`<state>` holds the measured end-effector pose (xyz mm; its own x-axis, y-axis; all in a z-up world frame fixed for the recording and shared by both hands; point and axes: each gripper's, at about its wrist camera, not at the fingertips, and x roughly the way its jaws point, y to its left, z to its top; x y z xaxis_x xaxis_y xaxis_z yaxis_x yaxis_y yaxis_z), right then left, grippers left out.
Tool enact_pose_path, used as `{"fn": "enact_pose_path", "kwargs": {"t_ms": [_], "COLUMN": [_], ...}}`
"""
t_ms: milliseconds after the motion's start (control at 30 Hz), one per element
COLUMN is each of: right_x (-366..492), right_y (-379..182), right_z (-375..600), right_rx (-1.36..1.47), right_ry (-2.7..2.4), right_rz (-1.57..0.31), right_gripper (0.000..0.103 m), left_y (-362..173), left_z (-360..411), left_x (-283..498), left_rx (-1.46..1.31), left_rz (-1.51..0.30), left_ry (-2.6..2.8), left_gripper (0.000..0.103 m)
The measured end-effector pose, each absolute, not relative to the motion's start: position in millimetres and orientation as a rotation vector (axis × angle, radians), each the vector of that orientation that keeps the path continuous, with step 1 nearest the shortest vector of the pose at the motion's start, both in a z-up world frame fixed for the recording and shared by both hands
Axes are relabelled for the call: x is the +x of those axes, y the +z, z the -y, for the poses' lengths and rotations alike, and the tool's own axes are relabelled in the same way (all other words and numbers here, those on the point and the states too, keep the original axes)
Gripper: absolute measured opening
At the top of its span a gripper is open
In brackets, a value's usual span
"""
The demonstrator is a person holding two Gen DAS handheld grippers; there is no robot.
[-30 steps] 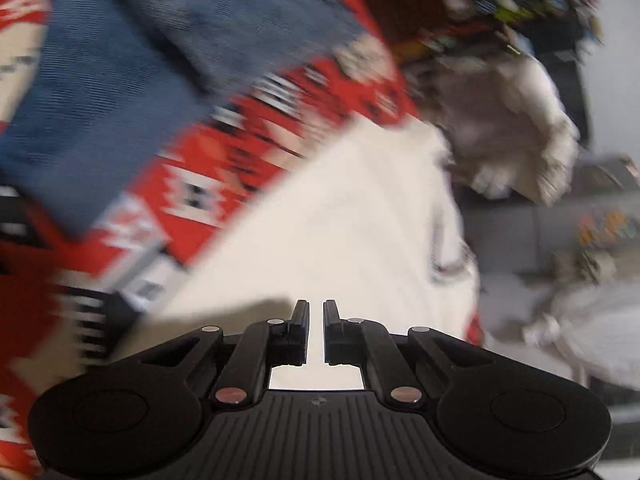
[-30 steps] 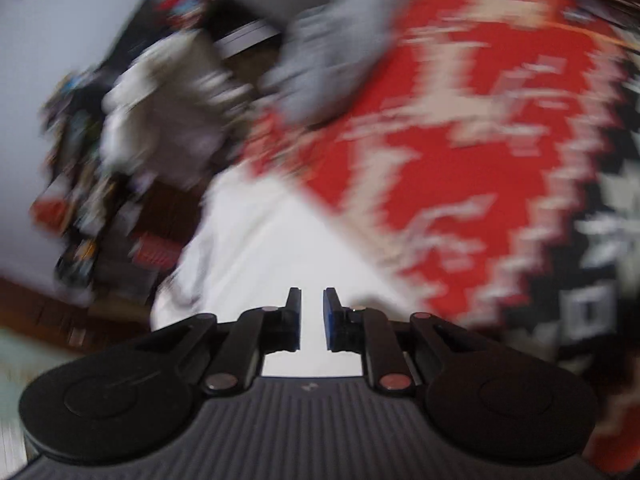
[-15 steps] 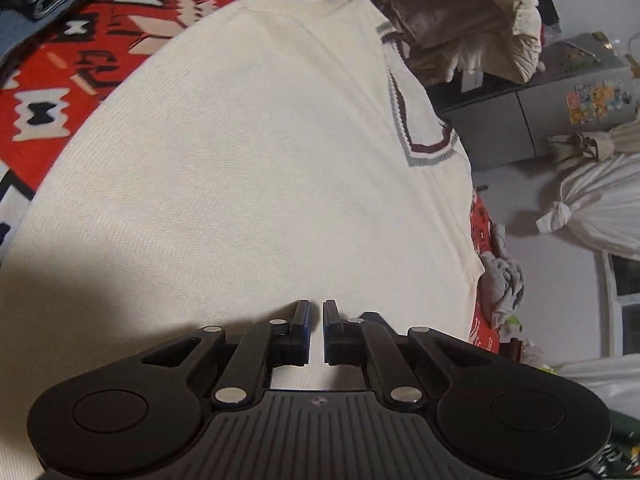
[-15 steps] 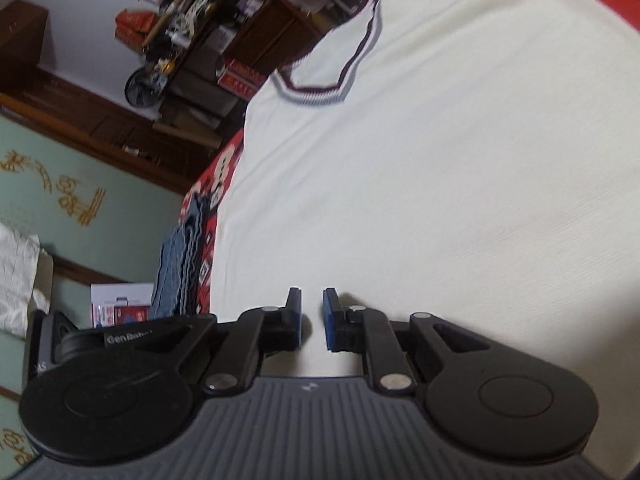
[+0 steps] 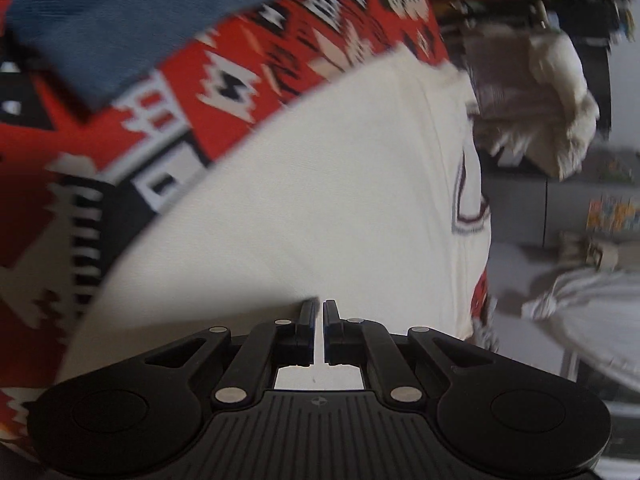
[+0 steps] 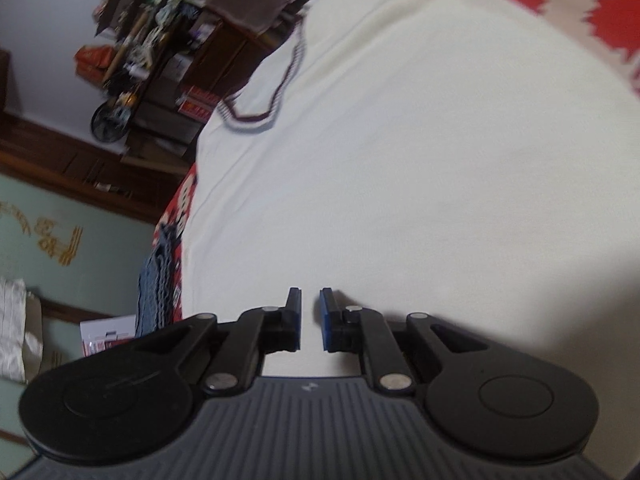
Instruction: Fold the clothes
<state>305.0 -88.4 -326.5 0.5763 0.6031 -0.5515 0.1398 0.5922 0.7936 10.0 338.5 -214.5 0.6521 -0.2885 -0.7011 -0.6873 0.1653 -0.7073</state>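
A cream knit sweater [image 5: 340, 208] with a maroon and grey striped V-neck [image 5: 468, 216] lies spread flat on a red patterned blanket [image 5: 224, 80]. My left gripper [image 5: 320, 306] hovers low over the sweater's body, fingers shut with only a thin slit and nothing seen pinched. In the right wrist view the same sweater [image 6: 420, 160] fills the frame, with its V-neck [image 6: 260, 116] at the far left. My right gripper [image 6: 310, 294] is shut too, close above the fabric near its lower part. Both views are motion-blurred.
Folded blue denim [image 5: 112, 28] lies on the blanket beyond the sweater, seen edge-on as a blue stack [image 6: 158, 280] in the right view. A heap of pale cloth [image 5: 552, 92], cluttered wooden shelves [image 6: 152, 52] and a white bag [image 5: 592, 308] stand past the blanket's edge.
Both views have swung within the last second. The left one now takes in more blanket and denim than half a second ago. The right one shifted slightly. Both finger gaps look unchanged.
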Motion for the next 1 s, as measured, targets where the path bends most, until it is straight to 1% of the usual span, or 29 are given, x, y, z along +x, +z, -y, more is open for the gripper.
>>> {"fn": "enact_pose_path", "kwargs": {"t_ms": [33,100,200,267,367,433,467,567,667,767,900,1000], "right_x": [300,291,274,262,250,250,250,250,270,281,290,294], "right_y": [-325,-326,-333,-334,-333,-329,-327,-321,-312,-319,-340,-345], "right_z": [99,118,150,169,191,191,192,191,143,101,65,53], "right_rx": [0.928,0.955,1.066,1.096,1.093,1.073,1.063,1.032,0.974,0.955,1.030,0.988], "right_ry": [0.291,0.217,0.120,0.034,-0.107,-0.094,-0.088,-0.065,0.151,0.304,0.381,0.356], "right_rz": [-0.932,-0.920,-0.892,-0.865,-0.834,-0.807,-0.794,-0.756,-0.801,-0.888,-0.995,-1.013], "right_gripper": [0.014,0.012,0.012,0.008,0.006,0.008,0.012,0.013,0.013,0.013,0.013,0.013], "left_y": [-214,-209,-206,-204,-201,-197,-196,-188,-184,-188,-200,-208], "left_z": [-344,-350,-356,-358,-359,-357,-356,-347,-330,-304,-278,-273], "left_x": [3,-5,-17,-23,-27,-28,-28,-18,1,21,36,38], "left_rx": [-1.437,-1.418,-1.416,-1.416,-1.396,-1.378,-1.369,-1.324,-1.292,-1.260,-1.216,-1.222], "left_rz": [-0.864,-0.854,-0.840,-0.829,-0.822,-0.811,-0.806,-0.793,-0.813,-0.876,-0.972,-1.015], "left_ry": [0.363,0.401,0.446,0.464,0.486,0.496,0.500,0.409,0.248,0.104,0.038,0.044], "left_gripper": [0.005,0.006,0.005,0.005,0.005,0.005,0.005,0.005,0.005,0.005,0.005,0.005]}}
